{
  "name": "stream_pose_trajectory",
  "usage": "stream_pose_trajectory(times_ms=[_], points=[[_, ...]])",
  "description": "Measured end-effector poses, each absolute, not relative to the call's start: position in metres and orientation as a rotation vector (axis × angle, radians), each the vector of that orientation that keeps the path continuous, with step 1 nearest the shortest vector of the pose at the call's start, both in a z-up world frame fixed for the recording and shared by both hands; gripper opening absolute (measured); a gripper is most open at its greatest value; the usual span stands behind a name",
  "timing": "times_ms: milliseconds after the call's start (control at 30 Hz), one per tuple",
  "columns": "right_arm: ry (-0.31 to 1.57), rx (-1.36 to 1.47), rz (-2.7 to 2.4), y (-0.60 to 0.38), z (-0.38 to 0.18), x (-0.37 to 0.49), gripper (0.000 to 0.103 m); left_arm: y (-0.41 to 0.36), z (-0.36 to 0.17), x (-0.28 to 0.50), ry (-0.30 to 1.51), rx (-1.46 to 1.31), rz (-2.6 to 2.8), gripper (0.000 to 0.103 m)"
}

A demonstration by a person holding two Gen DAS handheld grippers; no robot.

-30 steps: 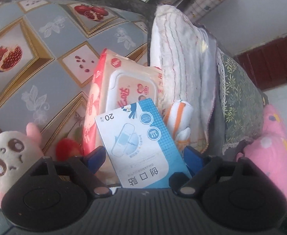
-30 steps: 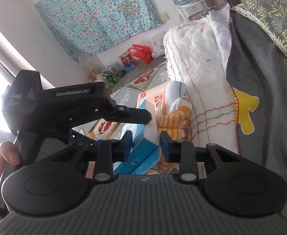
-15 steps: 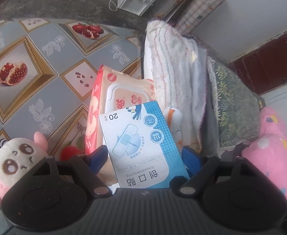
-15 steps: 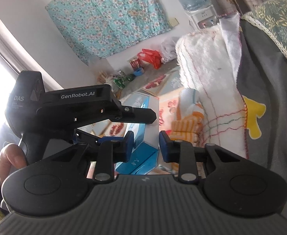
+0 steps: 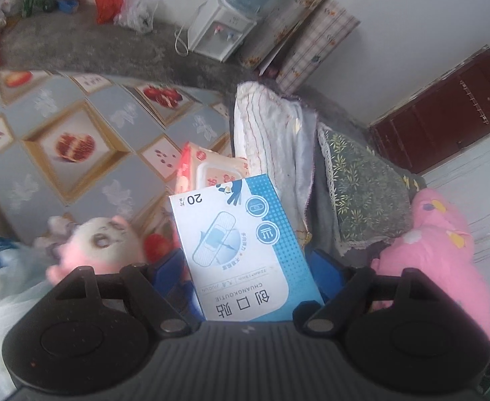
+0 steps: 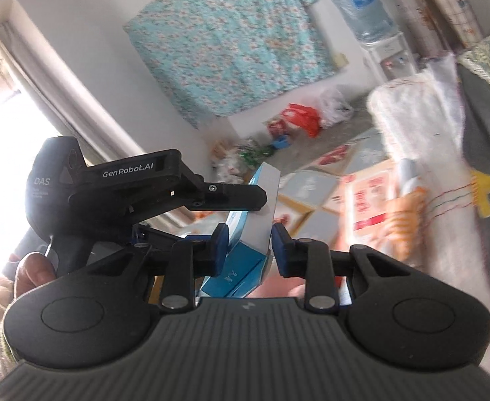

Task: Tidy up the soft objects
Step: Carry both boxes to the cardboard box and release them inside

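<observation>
The left gripper (image 5: 245,267) carries the blue-and-white plaster box (image 5: 241,250), its jaws closed against the box's two long sides and lifting it clear of the patterned worktop (image 5: 74,143). In the right wrist view the right gripper (image 6: 247,245) sits just beside that same box, its jaws narrow around the lower corner, though I cannot tell whether they touch it. Judging by the layout, the sorting is only partly done: a wet-wipes pack (image 5: 211,172) lies against the folded towels (image 5: 271,140), a small white-and-pink plush (image 5: 101,244) and a pink plush toy (image 5: 439,250) lie loose at either side, and the box has no resting place yet.
</observation>
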State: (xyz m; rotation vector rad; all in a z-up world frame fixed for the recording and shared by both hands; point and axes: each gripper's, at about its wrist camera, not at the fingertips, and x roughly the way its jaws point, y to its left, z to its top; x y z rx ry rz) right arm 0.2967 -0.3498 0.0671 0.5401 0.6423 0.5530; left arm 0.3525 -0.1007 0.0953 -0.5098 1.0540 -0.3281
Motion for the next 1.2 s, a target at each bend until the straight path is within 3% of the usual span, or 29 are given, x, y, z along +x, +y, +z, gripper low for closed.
stream_pose_trajectory(times_ms=[300, 733, 967, 1200], points=[[0.650, 0.540, 0.731, -0.267, 0.089, 0.240, 0.029, -0.013, 0.126, 0.266, 0.966, -0.481, -0.270, 0.082], [0.876, 0.415, 1.038, -0.064, 0.087, 0.197, 0.030, 0.167, 0.114, 0.148, 0.902, -0.517, 0.031, 0.080], [1.060, 0.336, 1.075, 0.047, 0.059, 0.189, 0.030, 0.247, 0.071, 0.143, 0.990, -0.532, 0.143, 0.073], [1.168, 0.275, 0.983, 0.111, 0.030, 0.198, 0.030, 0.289, 0.029, 0.178, 1.066, -0.499, 0.200, 0.073]])
